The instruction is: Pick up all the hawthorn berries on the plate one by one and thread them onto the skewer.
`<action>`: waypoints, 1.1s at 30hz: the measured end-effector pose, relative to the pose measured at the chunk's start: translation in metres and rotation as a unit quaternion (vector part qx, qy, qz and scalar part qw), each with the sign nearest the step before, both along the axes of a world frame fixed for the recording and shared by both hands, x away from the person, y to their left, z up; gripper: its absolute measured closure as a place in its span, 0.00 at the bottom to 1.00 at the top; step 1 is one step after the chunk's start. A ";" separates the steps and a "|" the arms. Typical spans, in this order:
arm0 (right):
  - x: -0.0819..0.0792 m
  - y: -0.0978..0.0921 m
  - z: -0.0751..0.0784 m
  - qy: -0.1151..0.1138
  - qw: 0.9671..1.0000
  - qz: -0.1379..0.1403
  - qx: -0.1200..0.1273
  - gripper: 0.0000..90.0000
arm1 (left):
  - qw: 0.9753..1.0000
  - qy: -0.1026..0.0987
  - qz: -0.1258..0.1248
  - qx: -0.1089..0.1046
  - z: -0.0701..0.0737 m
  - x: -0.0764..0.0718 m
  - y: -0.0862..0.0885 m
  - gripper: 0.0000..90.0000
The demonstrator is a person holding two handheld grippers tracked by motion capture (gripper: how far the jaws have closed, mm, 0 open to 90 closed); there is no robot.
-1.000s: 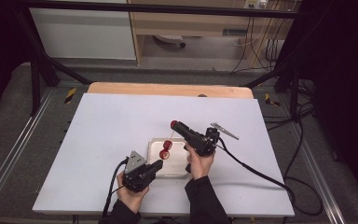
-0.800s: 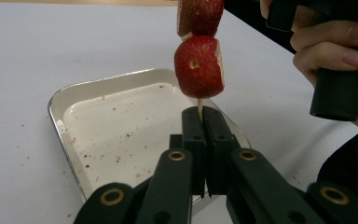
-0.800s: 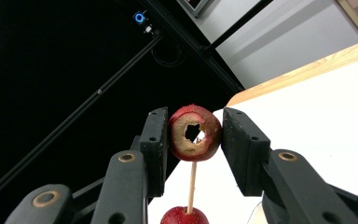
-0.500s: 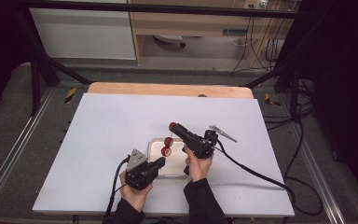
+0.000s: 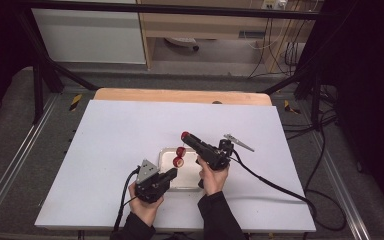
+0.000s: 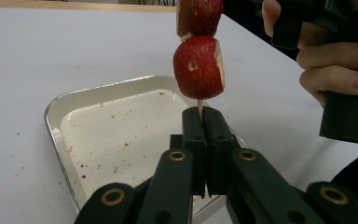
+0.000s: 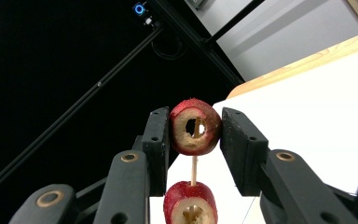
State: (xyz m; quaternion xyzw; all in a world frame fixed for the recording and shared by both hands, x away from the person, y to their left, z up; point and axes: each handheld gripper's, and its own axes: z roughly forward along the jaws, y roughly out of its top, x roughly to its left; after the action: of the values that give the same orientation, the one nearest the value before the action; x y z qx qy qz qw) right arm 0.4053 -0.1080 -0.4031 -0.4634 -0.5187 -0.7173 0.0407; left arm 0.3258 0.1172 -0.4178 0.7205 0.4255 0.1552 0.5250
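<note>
Left claw (image 6: pixel 200 112) clenched on the bare lower end of a thin skewer (image 6: pixel 199 105), jaws pressed flat together with the stick pinched between their tips. Skewer upright above the tray (image 6: pixel 74 100), rising straight out of the claw. Two red fruit pieces (image 6: pixel 198 67) threaded on it, stacked one over the other, the lower one just above the jaw tips, the upper one touching it from above.

Right claw (image 7: pixel 195 130) grasping a third fruit ring (image 7: pixel 195 127), red skin against both jaw faces, pale cut side and hollow core facing the camera. Ring held just above the skewer's top, the stick's tip showing behind the core hole; whether actually inside it, cannot tell. Next piece (image 7: pixel 191 205) directly below on the stick.

From the high view: tray (image 5: pixel 166 152) on the white worktop (image 5: pixel 120 130), left claw (image 5: pixel 172 174) at its near edge, right claw (image 5: pixel 186 136) above its far right corner, threaded fruit (image 5: pixel 180 156) over the tray between the two.
</note>
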 end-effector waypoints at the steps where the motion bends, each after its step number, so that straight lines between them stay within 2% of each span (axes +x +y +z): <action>1: 0.000 0.000 0.000 0.001 1.000 0.001 0.001 0.72 | 1.000 -0.005 0.001 0.002 0.000 -0.001 0.000 0.99; 6: 0.001 -0.001 0.001 0.004 1.000 0.004 0.013 0.72 | 1.000 -0.009 0.004 -0.005 0.001 0.000 0.000 0.99; 8: 0.002 -0.001 0.001 0.007 1.000 0.007 0.014 0.72 | 1.000 -0.013 0.004 0.001 0.001 -0.001 -0.002 0.99; 12: 0.001 0.000 0.000 0.006 1.000 0.014 0.010 0.72 | 1.000 -0.015 0.003 -0.002 0.000 0.001 0.000 0.99; 14: 0.000 0.002 -0.003 0.013 1.000 0.023 0.004 0.72 | 1.000 -0.010 0.002 0.000 0.001 0.001 0.001 0.99; 20: -0.002 0.004 -0.005 0.007 1.000 0.022 -0.001 0.72 | 1.000 -0.008 0.002 0.002 -0.001 0.002 0.001 0.99; 23: -0.003 0.003 -0.005 0.008 1.000 0.026 -0.015 0.71 | 1.000 -0.008 -0.001 0.005 -0.003 0.003 0.002 0.99; 24: -0.003 0.003 -0.004 0.002 0.999 0.026 -0.019 0.70 | 1.000 -0.008 -0.002 0.004 -0.002 0.003 0.004 0.99; 26: -0.005 0.001 -0.002 -0.002 0.999 0.026 -0.034 0.63 | 1.000 -0.007 0.000 0.003 -0.001 0.003 0.008 0.99; 28: -0.006 -0.001 0.000 -0.009 0.998 0.028 -0.049 0.60 | 1.000 -0.008 0.000 0.006 -0.001 0.003 0.011 0.99; 31: -0.008 -0.006 0.003 -0.019 0.996 0.025 -0.080 0.54 | 1.000 -0.005 -0.004 0.011 -0.003 0.003 0.016 0.99; 33: -0.008 -0.009 0.002 -0.022 0.993 0.030 -0.108 0.48 | 1.000 -0.002 -0.007 0.014 -0.003 0.004 0.018 0.99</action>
State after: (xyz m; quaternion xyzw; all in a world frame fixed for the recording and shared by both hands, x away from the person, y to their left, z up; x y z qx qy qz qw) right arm 0.3977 -0.1166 -0.4007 -0.4331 -0.6073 -0.6660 0.0006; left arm 0.3294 0.1353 -0.4208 0.7303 0.4172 0.1592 0.5169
